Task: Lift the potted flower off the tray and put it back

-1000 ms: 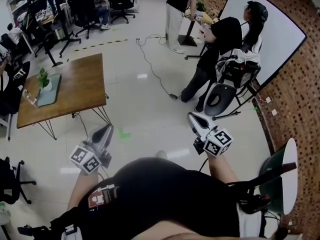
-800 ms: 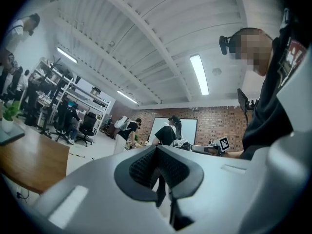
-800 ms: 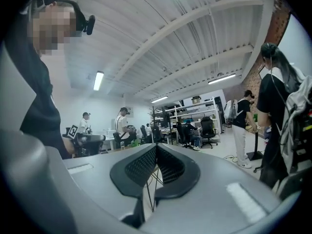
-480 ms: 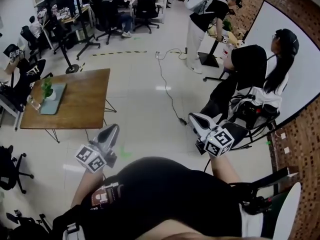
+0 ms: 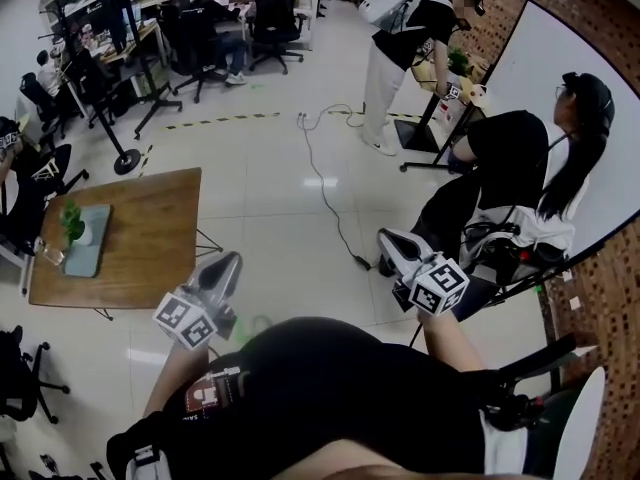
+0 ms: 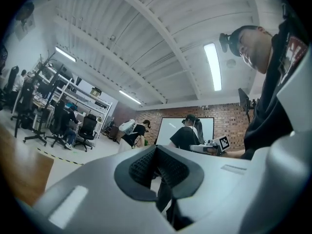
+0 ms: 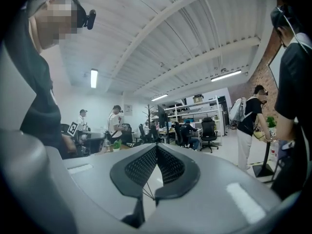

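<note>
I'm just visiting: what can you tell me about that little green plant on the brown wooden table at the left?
It is a small potted plant: a few bright green leaves rising from a little white pot. It is too far off to show any bloom or the pot's material. It stands upright towards one end of a flat grey-blue tray, which lies near the left edge of the brown wooden table. Only the tray touches it.

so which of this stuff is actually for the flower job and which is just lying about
For the job:
potted flower
tray under it
wooden table
left gripper and right gripper, both with fingers shut on nothing

Just about:
office chairs
whiteboard
bystanders
</note>
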{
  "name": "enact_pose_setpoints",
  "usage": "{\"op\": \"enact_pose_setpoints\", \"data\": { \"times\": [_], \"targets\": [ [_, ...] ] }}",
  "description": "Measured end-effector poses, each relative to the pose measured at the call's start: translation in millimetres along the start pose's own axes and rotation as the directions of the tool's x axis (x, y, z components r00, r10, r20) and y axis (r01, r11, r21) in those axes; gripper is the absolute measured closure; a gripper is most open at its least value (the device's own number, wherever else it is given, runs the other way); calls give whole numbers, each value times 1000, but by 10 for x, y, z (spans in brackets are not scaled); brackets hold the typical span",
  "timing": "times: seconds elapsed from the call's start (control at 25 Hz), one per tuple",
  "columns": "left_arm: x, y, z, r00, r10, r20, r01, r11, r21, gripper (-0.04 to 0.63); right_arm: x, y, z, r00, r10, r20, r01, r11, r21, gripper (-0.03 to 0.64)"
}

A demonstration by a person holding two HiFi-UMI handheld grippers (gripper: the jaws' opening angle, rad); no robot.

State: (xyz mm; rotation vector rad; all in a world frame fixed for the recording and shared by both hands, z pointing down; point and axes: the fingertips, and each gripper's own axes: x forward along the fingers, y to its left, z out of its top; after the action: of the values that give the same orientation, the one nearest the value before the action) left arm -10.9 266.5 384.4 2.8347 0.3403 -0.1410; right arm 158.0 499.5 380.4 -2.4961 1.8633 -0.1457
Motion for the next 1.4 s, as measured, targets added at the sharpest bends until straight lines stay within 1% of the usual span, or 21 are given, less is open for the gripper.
{"op": "enact_pose_setpoints", "data": {
  "times": [0.12,0.2,0.32,0.44,0.52,0.6,0.76,0.88,0.96,1.12,1.24,1.4],
  "targets": [
    [381,588,94,999,-45,11,45,999,23,597,493,-255,126,998,-58,9,59,998,-34,601],
    [582,927,150,997,-79,0,79,997,19,597,755,-378,174,994,-110,23,110,994,-24,603],
    [797,1383,261,993,-117,-28,118,993,23,597,1107,-491,179,987,-157,33,158,988,-3,601],
    [1004,1788,315,986,-160,-37,161,987,28,597,1404,-620,195,978,-206,35,206,979,9,603],
    [1153,1999,326,985,-167,-42,168,986,19,597,1584,-721,204,976,-217,27,216,976,19,601],
    [1298,2140,353,986,-158,-48,159,987,4,597,1743,-845,237,977,-214,13,214,977,16,601],
    [1496,2359,295,989,-135,-55,134,991,-7,597,1985,-1108,245,980,-198,2,198,980,26,603],
    [1641,2476,238,993,-103,-62,103,995,-3,597,2155,-1321,202,987,-163,-1,163,986,27,601],
    [1805,2513,257,996,-76,-53,77,997,16,597,2268,-1516,245,992,-130,-5,130,992,5,601],
    [2151,2509,330,1000,9,-13,-9,1000,28,597,2447,-1989,314,998,-60,-18,59,998,-31,603],
    [2427,2502,329,998,65,7,-66,998,24,597,2571,-2335,386,1000,-1,-6,1,999,-35,603],
    [2734,2493,289,994,106,16,-106,994,24,597,2723,-2633,423,998,69,-2,-69,997,-25,601]
  ]
}}
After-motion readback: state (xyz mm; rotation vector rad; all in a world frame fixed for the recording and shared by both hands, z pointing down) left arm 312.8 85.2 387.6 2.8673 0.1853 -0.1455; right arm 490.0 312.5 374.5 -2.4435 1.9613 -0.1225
